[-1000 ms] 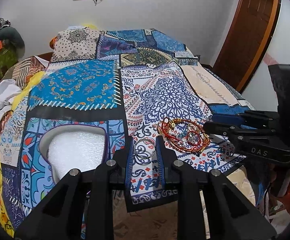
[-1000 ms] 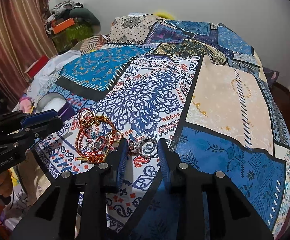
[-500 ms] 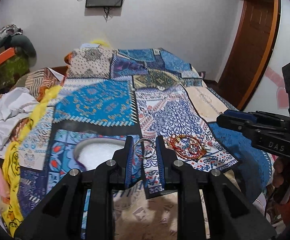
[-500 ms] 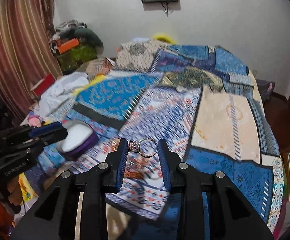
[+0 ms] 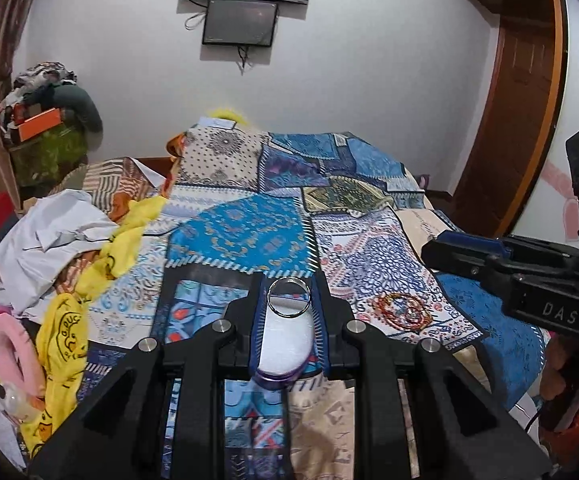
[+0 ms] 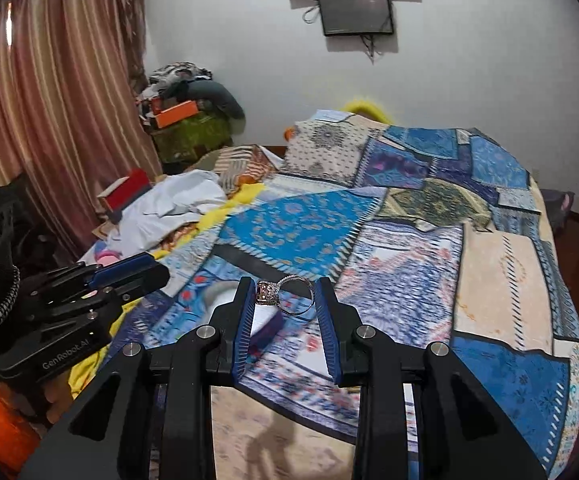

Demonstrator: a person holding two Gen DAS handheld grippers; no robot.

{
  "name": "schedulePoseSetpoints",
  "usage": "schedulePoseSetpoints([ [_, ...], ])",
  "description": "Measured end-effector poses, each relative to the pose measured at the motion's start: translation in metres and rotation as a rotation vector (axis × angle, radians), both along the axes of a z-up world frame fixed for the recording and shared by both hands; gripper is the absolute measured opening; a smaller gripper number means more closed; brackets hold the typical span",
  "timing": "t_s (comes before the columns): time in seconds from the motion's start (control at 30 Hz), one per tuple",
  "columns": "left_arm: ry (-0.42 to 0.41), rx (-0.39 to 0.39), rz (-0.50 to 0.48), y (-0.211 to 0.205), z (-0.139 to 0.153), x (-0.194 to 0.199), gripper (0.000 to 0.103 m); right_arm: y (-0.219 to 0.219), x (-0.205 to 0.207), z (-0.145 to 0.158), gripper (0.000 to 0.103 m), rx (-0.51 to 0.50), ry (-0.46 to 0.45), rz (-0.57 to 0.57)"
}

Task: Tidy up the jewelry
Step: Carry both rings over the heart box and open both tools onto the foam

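Left wrist view, left to right. A yellow cloth [image 5: 65, 332] with partly legible black print lies at the left edge of the bed, beside a white garment [image 5: 49, 240] and one pink item [image 5: 7, 348]. The left gripper [image 5: 288, 300] sits at centre. Its two blue-padded fingers [image 5: 258, 312] are clenched on one plain silver ring [image 5: 288, 297], which stands upright between the tips. Directly beyond the ring lies one purple-rimmed tray [image 5: 285, 344] with a white foam insert, resting on the patchwork bedspread [image 5: 241, 236]. To the right of the tray, one tangle of red and gold bangles [image 5: 403, 314] lies flat on the bedspread, apart from the tray. At far right the right gripper's body carries the lettering "DAS" [image 5: 559, 312]. One dark screen [image 5: 241, 22] hangs on the wall above, and one wooden door [image 5: 517, 92] stands at right.

Right wrist view, left to right. One striped curtain [image 6: 49, 120] covers the left wall. The left gripper's body shows the label "GenRobot.AI" [image 6: 65, 354]. One red box [image 6: 127, 194] and one orange box [image 6: 175, 114] sit among the clutter behind. At centre the right gripper [image 6: 285, 298] is clenched on one stone-set ring [image 6: 285, 296]: the jewelled head presses the left finger and the band touches the right finger [image 6: 325, 312]. The tray [image 6: 265, 320] is partly visible below this ring, blurred.

Count: two rings, each held clear above the bedspread; one tray; one bangle cluster.
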State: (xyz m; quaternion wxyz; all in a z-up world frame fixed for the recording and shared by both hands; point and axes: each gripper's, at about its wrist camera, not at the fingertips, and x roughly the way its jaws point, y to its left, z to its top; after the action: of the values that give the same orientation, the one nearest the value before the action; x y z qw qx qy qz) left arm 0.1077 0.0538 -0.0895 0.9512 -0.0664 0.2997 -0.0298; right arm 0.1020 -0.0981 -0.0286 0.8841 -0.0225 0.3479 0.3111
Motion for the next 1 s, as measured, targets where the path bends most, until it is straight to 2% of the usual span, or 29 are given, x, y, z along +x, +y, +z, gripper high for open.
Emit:
schedulePoseSetpoints([
  [0.23, 0.012, 0.002, 0.030, 0.022, -0.006, -0.002, 0.021, 0.032, 0.000, -0.009, 0.028, 0.015, 0.024, 0.049],
  [0.73, 0.176, -0.056, 0.009, 0.029, -0.074, 0.031, 0.021, 0.064, 0.031, -0.061, 0.028, -0.012, 0.163, 0.071],
  [1.0, 0.202, -0.089, 0.001, 0.041, -0.086, 0.058, 0.021, 0.072, 0.039, -0.086, 0.028, -0.044, 0.233, 0.091],
])
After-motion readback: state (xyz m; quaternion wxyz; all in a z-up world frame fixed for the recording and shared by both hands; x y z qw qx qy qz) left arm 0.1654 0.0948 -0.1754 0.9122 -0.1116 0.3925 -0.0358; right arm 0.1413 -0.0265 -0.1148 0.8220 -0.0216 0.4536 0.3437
